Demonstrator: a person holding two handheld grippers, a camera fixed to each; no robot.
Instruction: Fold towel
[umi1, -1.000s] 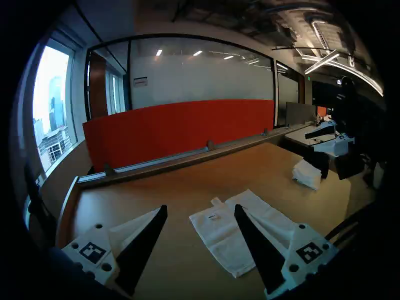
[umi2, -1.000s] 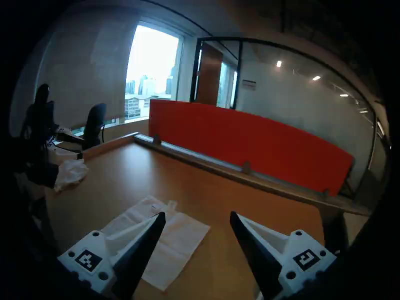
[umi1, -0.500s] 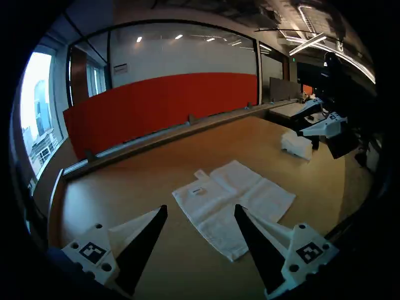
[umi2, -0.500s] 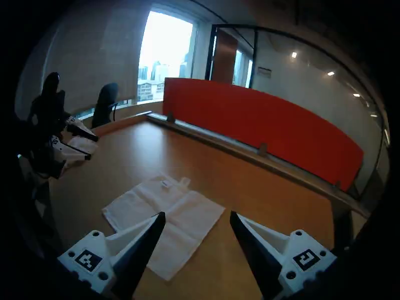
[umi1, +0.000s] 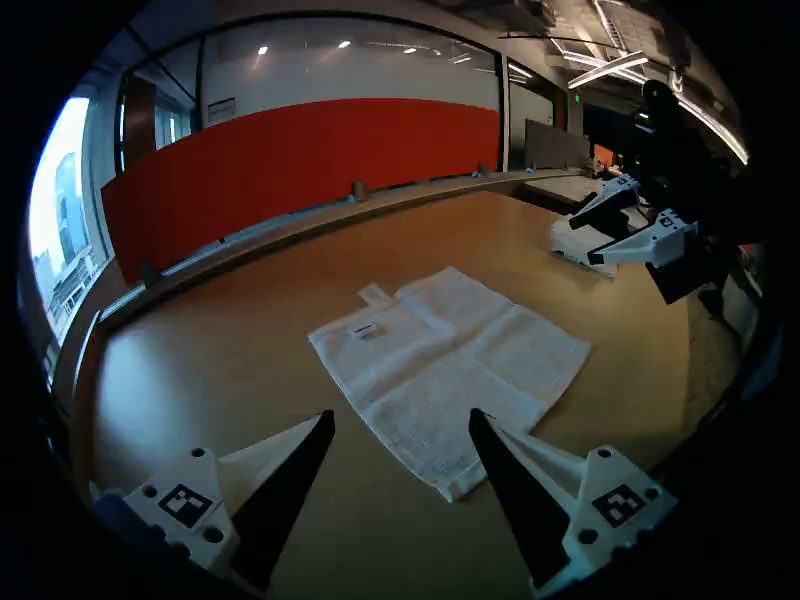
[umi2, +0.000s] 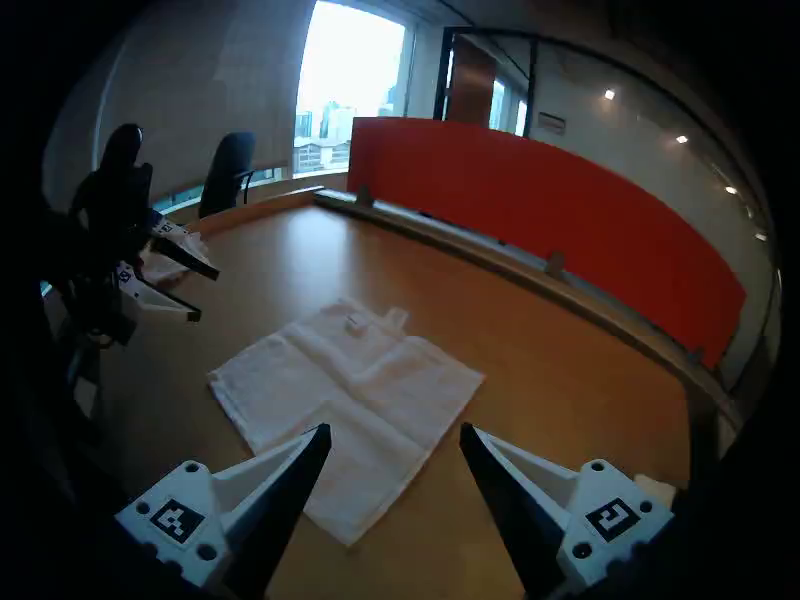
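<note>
A white towel (umi1: 450, 365) lies spread flat on the wooden table (umi1: 200, 380), a small tag near its far edge. My left gripper (umi1: 400, 440) hovers open over the towel's near corner, nothing between its fingers. At the right of the left gripper view the other gripper (umi1: 630, 225) hangs open above the table. In the right gripper view the same towel (umi2: 345, 395) lies just ahead of my right gripper (umi2: 393, 450), which is open and empty. The other gripper (umi2: 160, 270) shows at the left, held by a dark figure.
A red divider panel (umi1: 300, 160) on a rail runs along the table's far side. A bundled white cloth (umi1: 572, 240) lies behind the other gripper. Another white cloth (umi2: 160, 262) lies at the left table edge. Office chairs (umi2: 230, 170) stand by the window.
Both cameras have risen and tilted down over the second, so the towel now shows whole and larger. Both grippers have stayed open, and the towel has not been touched.
</note>
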